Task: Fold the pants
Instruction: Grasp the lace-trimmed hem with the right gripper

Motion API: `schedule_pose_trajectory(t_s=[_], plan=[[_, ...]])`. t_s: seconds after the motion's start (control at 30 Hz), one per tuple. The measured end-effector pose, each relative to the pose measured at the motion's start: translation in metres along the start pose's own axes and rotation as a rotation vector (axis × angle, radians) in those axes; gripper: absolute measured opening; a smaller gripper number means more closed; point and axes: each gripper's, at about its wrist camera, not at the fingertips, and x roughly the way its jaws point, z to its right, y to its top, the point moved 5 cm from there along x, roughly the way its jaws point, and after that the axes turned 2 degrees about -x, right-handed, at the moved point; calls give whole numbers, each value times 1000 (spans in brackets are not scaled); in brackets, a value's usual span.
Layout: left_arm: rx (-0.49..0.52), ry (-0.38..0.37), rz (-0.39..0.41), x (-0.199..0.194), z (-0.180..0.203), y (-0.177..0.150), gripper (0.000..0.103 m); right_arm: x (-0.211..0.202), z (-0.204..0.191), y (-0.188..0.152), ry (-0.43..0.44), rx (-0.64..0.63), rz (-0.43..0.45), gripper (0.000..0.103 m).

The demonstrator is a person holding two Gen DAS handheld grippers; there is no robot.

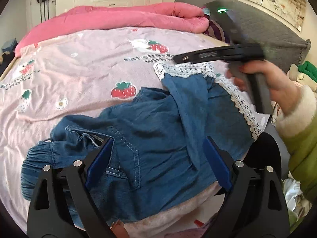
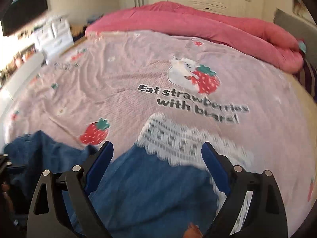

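Your left tool has its blue-padded jaws spread wide and pinches nothing; it hangs over the near, bunched end of the pants, with the denim showing between the pads but not pressed by them. Your right tool is spread just as wide and also empty, poised above the far-right leg end, where the lace hem lies just ahead of its tips. In the left wrist view that tool's body is a blurred dark shape held in your right hand, up at the far right over the lace.

The pants lie on the bed, near its near-right edge. Their long axis seems to run from the gathered waistband at the near left out to the lace-trimmed leg ends at the far right. So your left hand is nearer the waist and pocket end, and your right hand is nearer the hems. A fold would likely bring one end over the other along that line.

The cloth is soft, thin blue denim, rumpled, with one leg lying crumpled over the other, pale topstitching around a pocket, and an elastic-ruched waistband. The hem lace is white openwork, scalloped at its edge. Under it, the pink blanket looks fleecy, printed with strawberries, and will probably let the denim slide a little. A thick pink quilt is rolled along the far side.
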Motion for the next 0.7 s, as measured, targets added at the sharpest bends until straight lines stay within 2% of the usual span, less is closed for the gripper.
schedule_pose_trajectory(t_s=[0.1, 0.2, 0.3, 0.33, 0.37, 0.4, 0.47, 0.57, 0.63, 0.7], plan=[[-47, 68, 10, -11, -28, -5, 84, 25, 0, 10, -21, -12, -50, 90], [-95, 176, 16, -29, -63, -13, 84, 44, -5, 14, -20, -42, -96, 90], [-164, 202, 36, -52, -87, -13, 84, 62, -5, 15, -65, -66, -150, 85], [-167, 195, 48, -58, -88, -10, 84, 68, -6, 15, -66, -71, -169, 69], [-154, 184, 65, -63, -84, -3, 84, 75, -5, 12, -61, -72, -194, 37], [-136, 170, 83, -67, -79, 3, 84, 78, -5, 10, -39, -72, -208, 23], [-91, 104, 104, -67, -58, 14, 84, 72, -3, 11, -13, -60, -180, 14], [-30, -19, 86, -43, -17, 26, 84, 46, 7, 15, 17, -5, -99, 13], [27, -71, 49, -17, 8, 25, 84, 25, 17, 16, 26, 25, -48, 13], [66, -101, -25, 15, 30, 16, 84, 0, 31, 14, 37, 64, 0, 13]])
